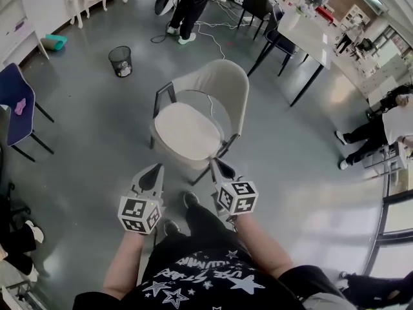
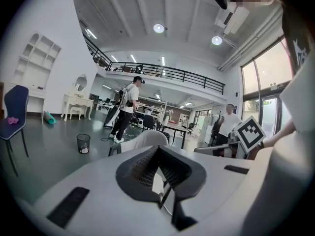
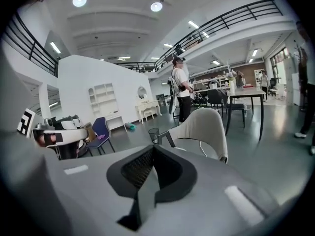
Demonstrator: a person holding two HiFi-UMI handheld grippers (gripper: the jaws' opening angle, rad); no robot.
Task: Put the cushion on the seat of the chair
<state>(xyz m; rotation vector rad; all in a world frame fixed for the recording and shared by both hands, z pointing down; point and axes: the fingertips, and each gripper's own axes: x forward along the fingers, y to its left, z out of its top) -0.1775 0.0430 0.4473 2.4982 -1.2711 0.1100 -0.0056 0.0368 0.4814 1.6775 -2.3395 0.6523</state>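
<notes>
**Cushion on the chair, both grippers shut and empty**

The left forearm point(image 1: 122, 263) and right forearm point(image 1: 258, 244) reach forward from the person's body, side by side and apart. The left gripper point(image 1: 157, 168) and right gripper point(image 1: 213, 161) point toward the chair point(image 1: 222, 86), tipped a little below level. Their tips are near the seat's front edge but not touching it. In each gripper's own view the two jaws meet at the tips, with nothing held between them.

The cushion point(image 1: 187, 131), pale and rounded, lies flat on the chair's seat, in front of the curved backrest.

The floor point(image 1: 97, 147) is grey and glossy. A bin point(image 1: 120, 61) stands beyond the chair to the left. Farther off a person point(image 1: 190, 5) stands, and a table point(image 1: 310, 34) sits at the upper right. A blue chair point(image 1: 14, 99) is at the left edge.

Only the head view looks down on the cushion; the gripper views mostly show the chair's backrest rising above the jaws. The left gripper view also shows the right gripper's marker cube point(image 2: 249, 134) at its right. Higher up it shows a gallery railing point(image 2: 162, 73) under ceiling lights. The right gripper view shows a white dresser point(image 3: 147, 107) against the far wall.
</notes>
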